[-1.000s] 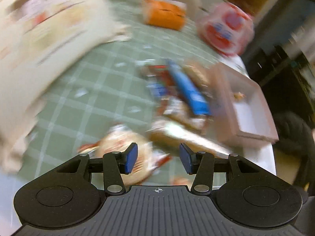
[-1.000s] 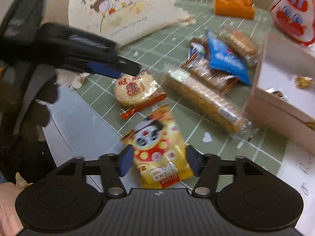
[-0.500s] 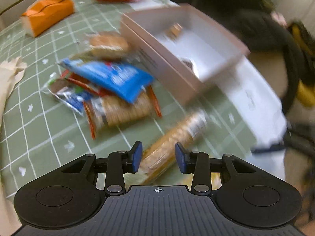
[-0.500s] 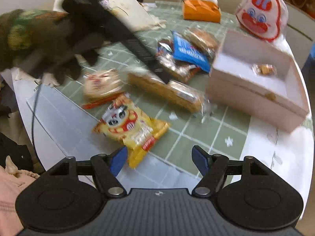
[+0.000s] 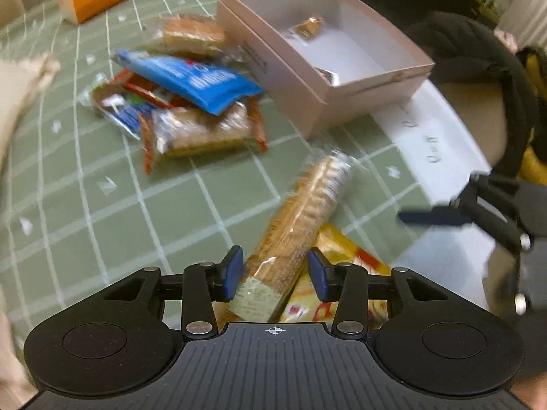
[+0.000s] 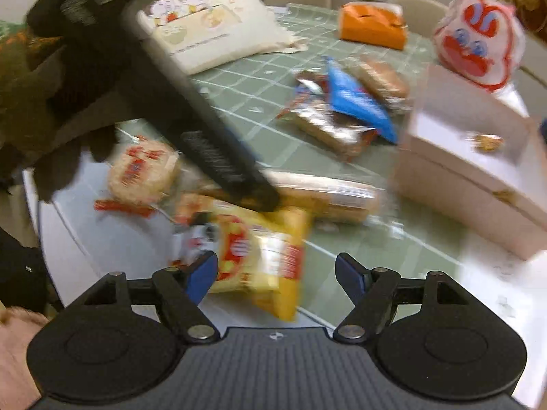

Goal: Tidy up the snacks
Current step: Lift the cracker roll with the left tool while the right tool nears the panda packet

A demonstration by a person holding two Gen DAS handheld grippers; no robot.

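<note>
A long clear sleeve of biscuits (image 5: 301, 218) lies on the green checked tablecloth, its near end between the open fingers of my left gripper (image 5: 275, 275); the pads do not visibly press it. The same sleeve (image 6: 328, 194) shows in the right wrist view with the left gripper's dark fingers (image 6: 218, 160) reaching over it. A yellow snack bag (image 6: 259, 253) lies partly under the sleeve, just ahead of my right gripper (image 6: 277, 273), which is open and empty. A pink open box (image 5: 324, 92) holds two small wrapped sweets.
A pile of snack packs with a blue wrapper (image 5: 195, 85) lies left of the box. A round rice cracker pack (image 6: 143, 171), an orange pack (image 6: 372, 27), a red-and-white rabbit bag (image 6: 478, 44) and a cream cartoon bag (image 6: 205, 24) are on the table. White table edge (image 5: 437, 150).
My left gripper swung right from the cracker pack and came down around the end of the biscuit sleeve. My right gripper pulled back a little and opened wider.
</note>
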